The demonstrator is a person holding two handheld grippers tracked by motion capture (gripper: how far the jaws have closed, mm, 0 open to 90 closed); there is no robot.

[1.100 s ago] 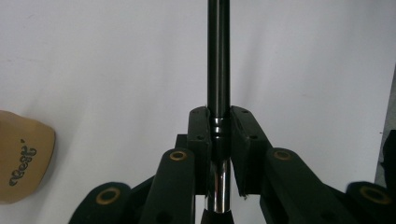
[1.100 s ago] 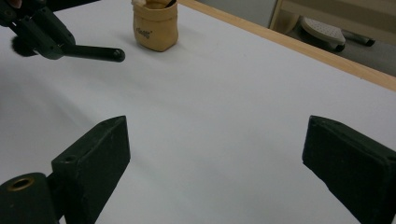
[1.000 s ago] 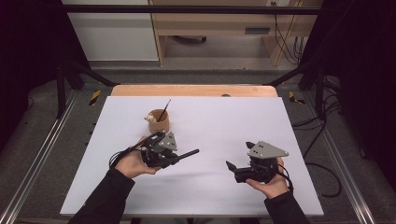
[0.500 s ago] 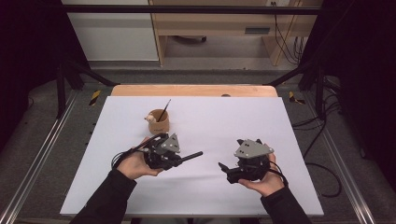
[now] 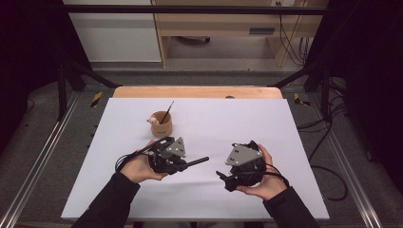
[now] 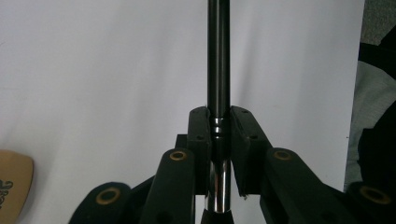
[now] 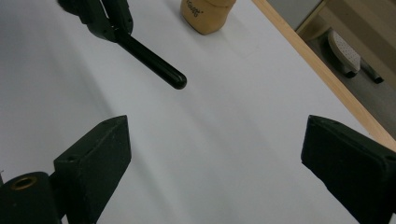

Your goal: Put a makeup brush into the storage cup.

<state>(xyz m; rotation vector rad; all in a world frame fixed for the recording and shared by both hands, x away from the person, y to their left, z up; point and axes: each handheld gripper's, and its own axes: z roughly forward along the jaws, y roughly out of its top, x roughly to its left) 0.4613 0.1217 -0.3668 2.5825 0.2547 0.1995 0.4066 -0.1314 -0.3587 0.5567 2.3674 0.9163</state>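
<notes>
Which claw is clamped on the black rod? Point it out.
The left claw: it grips the black rod between its pads, so the rod sticks out toward the other hand. The right claw stands wide open with nothing between its pads.

Dark lettering on the tan cup (image 7: 207, 15), cut off and blurred, no words readable

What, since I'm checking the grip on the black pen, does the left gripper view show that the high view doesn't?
Left gripper view: up close, the left tongs are shut on the pen at its ringed collar, with a silver section just below the pads. High view: the right tongs, open and empty in the other hand, and a brush standing in the cup. Both: the pen sticking out of the left tongs, the white table and the tan cup.
</notes>
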